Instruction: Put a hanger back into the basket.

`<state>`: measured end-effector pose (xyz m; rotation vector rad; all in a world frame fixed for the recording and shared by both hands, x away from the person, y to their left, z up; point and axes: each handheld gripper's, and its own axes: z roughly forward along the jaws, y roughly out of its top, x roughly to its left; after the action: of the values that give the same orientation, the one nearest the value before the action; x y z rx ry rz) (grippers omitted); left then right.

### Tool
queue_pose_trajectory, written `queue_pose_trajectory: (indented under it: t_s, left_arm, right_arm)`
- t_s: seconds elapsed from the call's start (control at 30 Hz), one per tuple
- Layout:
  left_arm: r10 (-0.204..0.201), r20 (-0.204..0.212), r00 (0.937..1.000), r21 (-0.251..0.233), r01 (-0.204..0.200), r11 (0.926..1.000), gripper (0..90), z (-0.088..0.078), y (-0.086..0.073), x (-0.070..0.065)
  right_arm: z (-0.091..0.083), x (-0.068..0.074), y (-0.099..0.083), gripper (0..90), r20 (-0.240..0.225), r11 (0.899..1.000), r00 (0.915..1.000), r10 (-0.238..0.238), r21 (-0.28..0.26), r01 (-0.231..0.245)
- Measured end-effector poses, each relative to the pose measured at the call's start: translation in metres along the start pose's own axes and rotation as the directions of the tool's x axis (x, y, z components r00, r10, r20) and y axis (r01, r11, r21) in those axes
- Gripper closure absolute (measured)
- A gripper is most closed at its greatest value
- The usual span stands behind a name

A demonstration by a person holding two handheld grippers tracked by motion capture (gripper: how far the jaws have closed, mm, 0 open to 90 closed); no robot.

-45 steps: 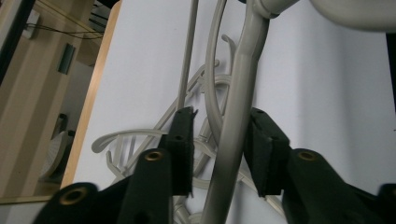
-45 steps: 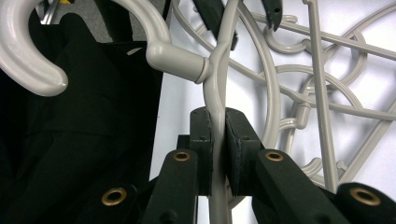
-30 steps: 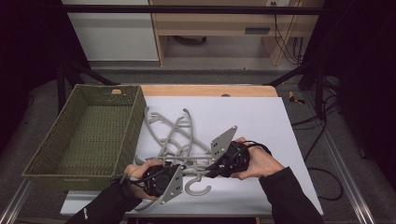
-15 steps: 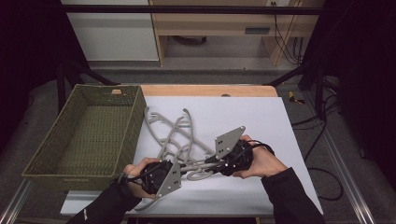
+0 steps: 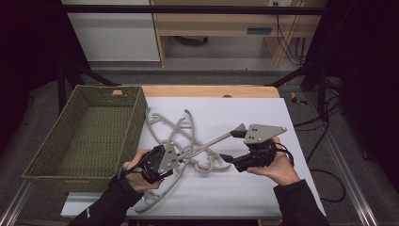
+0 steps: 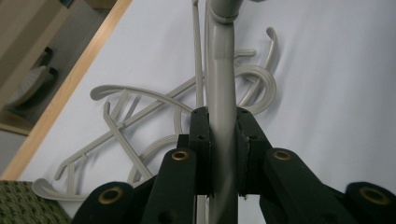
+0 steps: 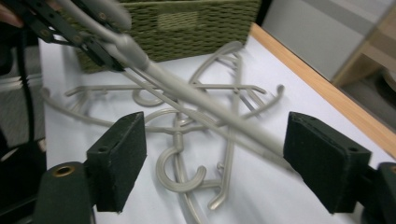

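Note:
Several grey plastic hangers (image 5: 176,128) lie tangled on the white table top. My left gripper (image 5: 175,157) is shut on the bar of one grey hanger (image 5: 211,140), which slants up to the right with its tip near the right gripper's grey plate. In the left gripper view the pads (image 6: 201,140) squeeze that hanger bar (image 6: 220,70) on both sides. My right gripper (image 5: 227,159) sits just right of the pile; its jaws have just been opening. In the right gripper view its pads (image 7: 119,156) stand wide apart, and the held hanger (image 7: 187,95) crosses ahead untouched.
A green woven basket (image 5: 136,110) with nothing in it stands at the table's left, beside the pile. The wooden table edge (image 5: 211,91) runs along the back. Bare white surface (image 5: 263,113) lies behind and to the right of the right gripper.
The right gripper has opened, let go of the hanger and drawn off to the right. The left gripper keeps its grip, and the hanger's free end now slants up.

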<state>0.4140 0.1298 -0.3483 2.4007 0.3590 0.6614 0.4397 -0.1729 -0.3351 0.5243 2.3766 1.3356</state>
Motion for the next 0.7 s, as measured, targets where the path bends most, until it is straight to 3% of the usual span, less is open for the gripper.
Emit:
queue_pose_trajectory:
  t_s: [0.1, 0.2, 0.23, 0.27, 0.3, 0.37, 0.47, 0.57, 0.7]
  left_arm:
    - [-0.032, 0.003, 0.9995, -0.012, 0.032, 0.9994, 79.5, -0.005, 0.005, 0.006]
    - [-0.063, 0.017, 0.9979, -0.030, 0.063, 0.9975, 79.5, -0.012, 0.012, 0.010]
    - [-0.063, 0.017, 0.9979, -0.027, 0.063, 0.9976, 79.5, -0.015, 0.015, 0.012]
    - [-0.080, 0.021, 0.9966, -0.033, 0.081, 0.9962, 79.5, -0.018, 0.017, 0.014]
    - [-0.095, 0.026, 0.9951, -0.039, 0.096, 0.9946, 79.5, -0.021, 0.020, 0.016]
    - [-0.111, 0.029, 0.9934, -0.053, 0.113, 0.9922, 79.5, -0.028, 0.024, 0.021]
    - [-0.126, 0.046, 0.9909, -0.071, 0.129, 0.9890, 79.5, -0.040, 0.029, 0.030]
    - [-0.143, 0.063, 0.9877, -0.086, 0.148, 0.9852, 79.5, -0.051, 0.031, 0.039]
    - [-0.170, 0.080, 0.9821, -0.102, 0.178, 0.9786, 79.5, -0.067, 0.031, 0.054]
  right_arm:
    - [-0.006, 0.000, -0.014, 17.2, 0.045, 0.998, 0.9974, 0.057, -0.032, -0.055]
    - [-0.012, -0.002, -0.029, 13.6, 0.090, 0.990, 0.9874, 0.130, -0.066, -0.124]
    - [-0.013, -0.003, -0.034, 11.1, 0.105, 0.986, 0.9819, 0.158, -0.077, -0.150]
    - [-0.014, -0.005, -0.044, 9.6, 0.140, 0.975, 0.9666, 0.215, -0.096, -0.202]
    - [-0.014, -0.005, -0.044, 8.5, 0.140, 0.975, 0.9666, 0.215, -0.096, -0.202]
    - [-0.015, -0.007, -0.052, 7.1, 0.171, 0.964, 0.9501, 0.260, -0.099, -0.246]
    - [-0.016, -0.008, -0.063, 6.0, 0.217, 0.955, 0.9304, 0.296, -0.103, -0.279]
    - [-0.019, -0.008, -0.070, 6.5, 0.253, 0.944, 0.9108, 0.326, -0.145, -0.298]
    - [-0.023, -0.009, -0.077, 6.9, 0.261, 0.929, 0.8950, 0.362, -0.175, -0.325]
